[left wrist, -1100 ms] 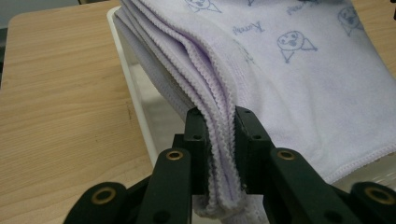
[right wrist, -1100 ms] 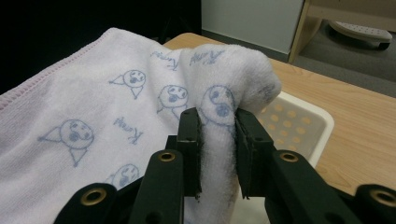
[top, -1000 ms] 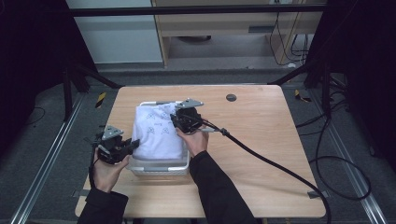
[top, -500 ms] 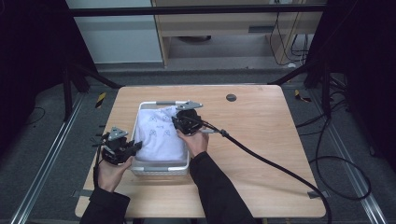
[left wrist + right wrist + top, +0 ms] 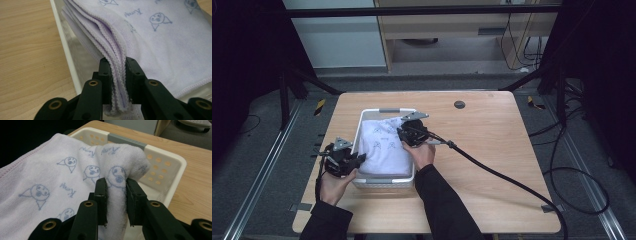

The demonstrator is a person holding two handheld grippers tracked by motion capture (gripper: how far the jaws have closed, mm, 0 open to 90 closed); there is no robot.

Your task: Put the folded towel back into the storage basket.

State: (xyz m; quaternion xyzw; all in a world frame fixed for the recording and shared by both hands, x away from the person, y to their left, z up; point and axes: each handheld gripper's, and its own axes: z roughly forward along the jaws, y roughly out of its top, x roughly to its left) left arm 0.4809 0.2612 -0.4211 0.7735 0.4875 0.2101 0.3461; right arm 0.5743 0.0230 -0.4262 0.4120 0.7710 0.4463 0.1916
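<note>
A folded pale-lilac towel [image 5: 384,147] printed with small blue faces lies over a white perforated basket [image 5: 383,181] on the wooden table. My left gripper [image 5: 360,158] is at the basket's near left corner, shut on the towel's layered hemmed edge [image 5: 117,75]. My right gripper [image 5: 403,132] is at the basket's right side, shut on a bunched fold of the towel [image 5: 117,195]. The basket's far rim with a grey handle [image 5: 126,141] rises behind that fold.
The basket [image 5: 66,53] sits left of centre on the table [image 5: 492,150]. A thick black cable [image 5: 507,177] trails from my right gripper across the table to its right front edge. A small dark round grommet [image 5: 459,104] sits near the far edge. Bare wood lies to the right.
The towel has sunk lower and flatter over the basket. My left gripper has shifted slightly toward the basket's near left corner; the right one has barely moved.
</note>
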